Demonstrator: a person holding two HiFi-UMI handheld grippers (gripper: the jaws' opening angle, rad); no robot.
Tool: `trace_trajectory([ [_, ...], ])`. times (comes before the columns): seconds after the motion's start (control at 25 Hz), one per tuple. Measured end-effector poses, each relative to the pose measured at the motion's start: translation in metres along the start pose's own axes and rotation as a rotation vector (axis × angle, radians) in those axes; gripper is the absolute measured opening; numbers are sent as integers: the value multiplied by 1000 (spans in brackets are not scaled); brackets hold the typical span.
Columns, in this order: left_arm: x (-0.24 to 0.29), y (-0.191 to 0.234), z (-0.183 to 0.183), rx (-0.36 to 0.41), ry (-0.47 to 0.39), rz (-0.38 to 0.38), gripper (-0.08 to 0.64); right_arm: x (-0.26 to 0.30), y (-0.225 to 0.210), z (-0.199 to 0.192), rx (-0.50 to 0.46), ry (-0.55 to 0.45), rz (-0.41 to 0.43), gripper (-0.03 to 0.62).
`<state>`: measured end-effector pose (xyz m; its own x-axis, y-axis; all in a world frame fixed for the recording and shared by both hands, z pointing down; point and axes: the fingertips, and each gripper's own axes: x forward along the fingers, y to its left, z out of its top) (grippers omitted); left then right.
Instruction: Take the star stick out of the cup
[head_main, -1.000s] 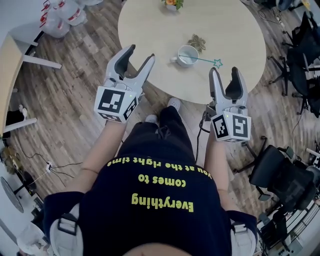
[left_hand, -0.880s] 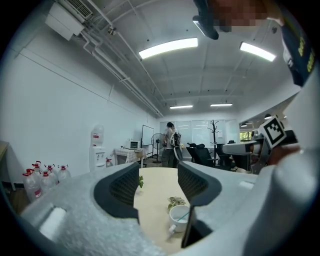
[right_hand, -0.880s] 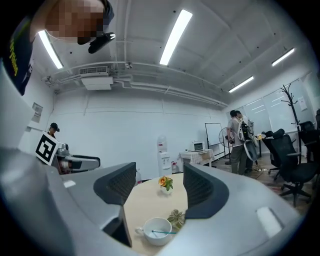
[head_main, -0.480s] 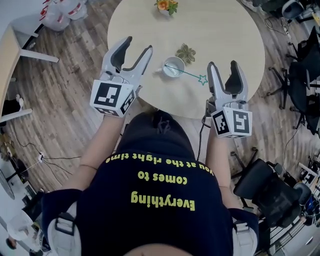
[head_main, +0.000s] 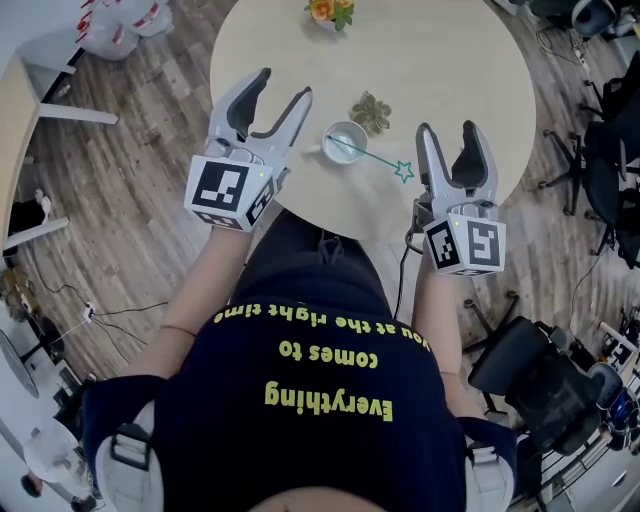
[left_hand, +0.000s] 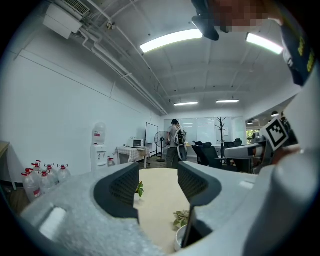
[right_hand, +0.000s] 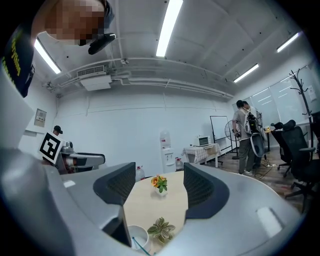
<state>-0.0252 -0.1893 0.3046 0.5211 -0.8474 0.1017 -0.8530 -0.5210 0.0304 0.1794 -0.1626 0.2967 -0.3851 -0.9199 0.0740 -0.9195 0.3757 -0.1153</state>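
A white cup (head_main: 346, 141) stands near the front edge of the round pale table (head_main: 440, 70). A thin teal star stick (head_main: 372, 157) leans out of it, its star end pointing toward my right gripper. My left gripper (head_main: 281, 92) is open, just left of the cup, with nothing between its jaws. My right gripper (head_main: 449, 140) is open too, right of the star, and holds nothing. In the right gripper view the cup (right_hand: 137, 237) and the stick (right_hand: 138, 245) show low between the jaws. In the left gripper view only the cup's rim (left_hand: 179, 239) peeks out.
A small green leafy plant (head_main: 371, 108) sits just behind the cup, and a pot with orange flowers (head_main: 327, 12) stands at the table's far edge. Office chairs (head_main: 610, 90) stand to the right. Water bottles (head_main: 125, 18) lie on the wood floor at the far left. A person (right_hand: 245, 135) stands in the background.
The view has shifted closer over the table. Both grippers have come forward, so the left one is now beside the cup and the right one next to the star. Both stayed open.
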Motion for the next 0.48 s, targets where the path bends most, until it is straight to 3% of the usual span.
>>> trace_trajectory([
  [0.48,24,13,7,-6,-10,-72,242,16,-1,7,-6,-2,-63,305],
])
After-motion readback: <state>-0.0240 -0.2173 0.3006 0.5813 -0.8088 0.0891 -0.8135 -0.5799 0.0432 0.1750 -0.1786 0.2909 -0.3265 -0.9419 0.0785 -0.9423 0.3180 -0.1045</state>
